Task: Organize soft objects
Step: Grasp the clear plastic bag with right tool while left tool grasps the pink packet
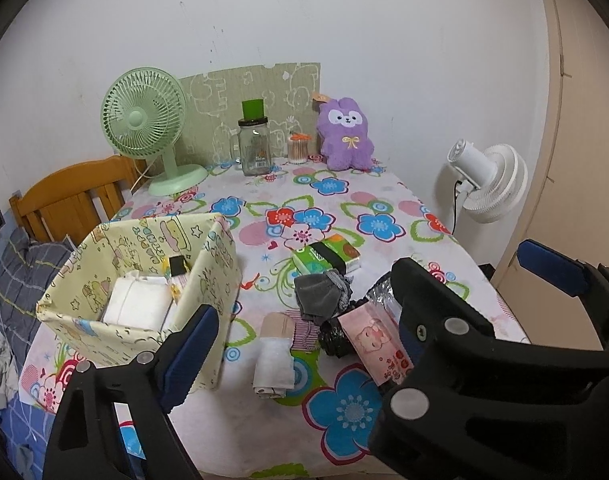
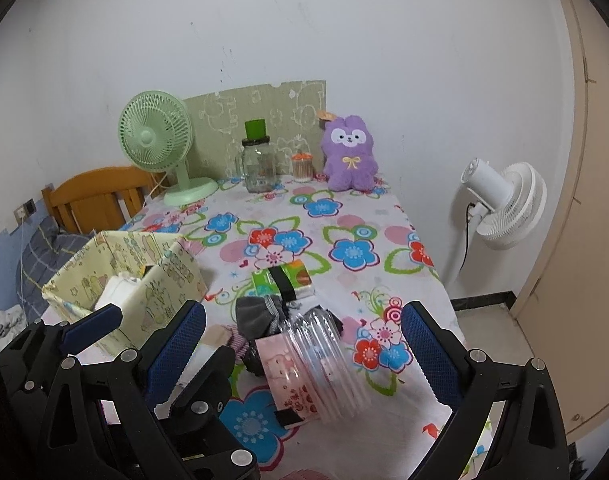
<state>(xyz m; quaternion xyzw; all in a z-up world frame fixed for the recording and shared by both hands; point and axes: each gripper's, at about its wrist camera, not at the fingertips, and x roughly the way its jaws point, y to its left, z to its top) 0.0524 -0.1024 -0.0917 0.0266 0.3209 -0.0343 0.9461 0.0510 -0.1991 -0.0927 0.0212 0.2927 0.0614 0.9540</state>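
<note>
A pile of soft things lies at the near middle of the flowered table (image 1: 376,196): a grey sock (image 1: 320,296), a striped sock (image 1: 304,332), a folded beige and white cloth (image 1: 272,356), a pink tissue pack (image 1: 378,344) and a green tissue pack (image 1: 324,258). Clear crinkled plastic (image 2: 320,364) lies over the pink pack (image 2: 280,364). My left gripper (image 1: 307,290) hangs open above the pile, nothing between its fingers. Just to its right, my right gripper (image 2: 304,308) is also open above the pile. A yellow fabric box (image 1: 208,276) at the left holds a white pack (image 1: 138,300).
At the back stand a green fan (image 1: 144,120), a glass jar (image 1: 254,148), a small cotton-swab jar (image 1: 298,150) and a purple plush (image 1: 346,136). A white fan (image 1: 492,182) stands on the floor right of the table. A wooden headboard (image 1: 72,192) and bedding lie left.
</note>
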